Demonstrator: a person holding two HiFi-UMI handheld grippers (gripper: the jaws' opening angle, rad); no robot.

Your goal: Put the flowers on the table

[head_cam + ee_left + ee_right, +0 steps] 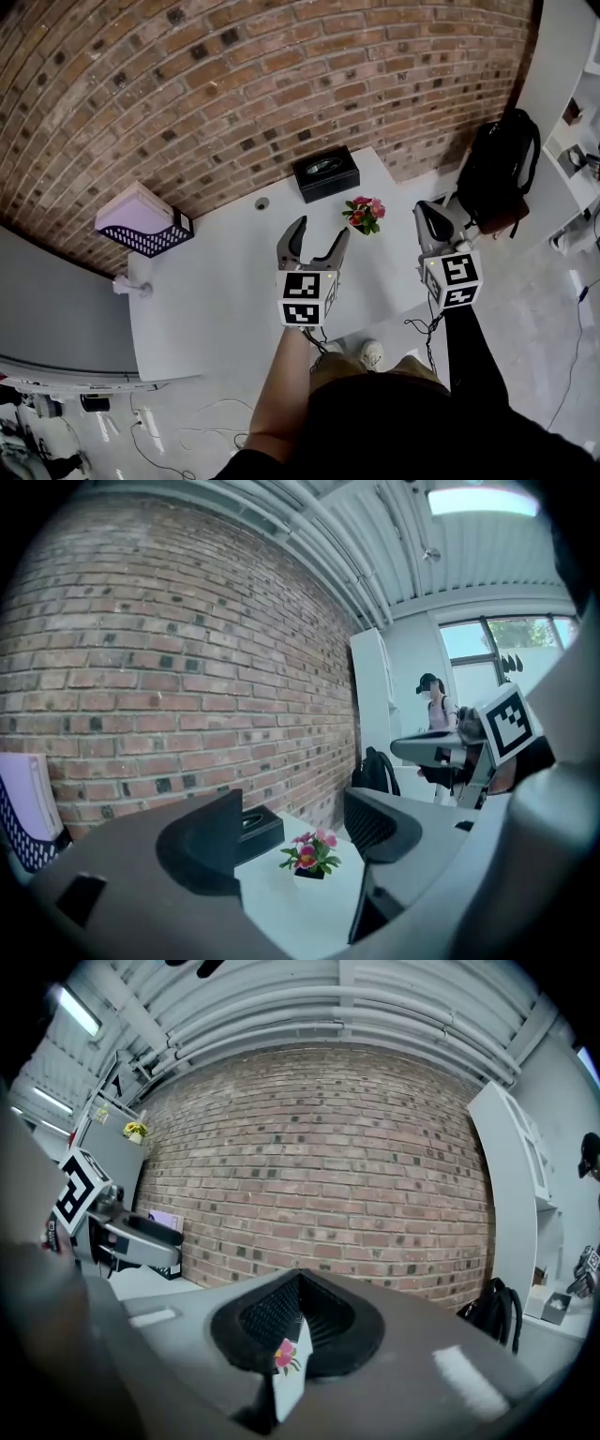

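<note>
Basket is parked at the worktop's far-left corner, out of my way. My left claw is wide open and empty over bare surface. Flowers stand upright on the worktop, right of the tissue box, so likely placed. My right claw is closed on nothing, beside the right edge.

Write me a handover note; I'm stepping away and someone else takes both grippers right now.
Left gripper: open, empty, held over the table.
Right gripper: shut, nothing gripped, near the table's right edge.
Flowers: upright on the table beside the black box, clear of both grippers.
Done: flowers look placed.
Left: probably nothing but drawing the grippers away.
</note>
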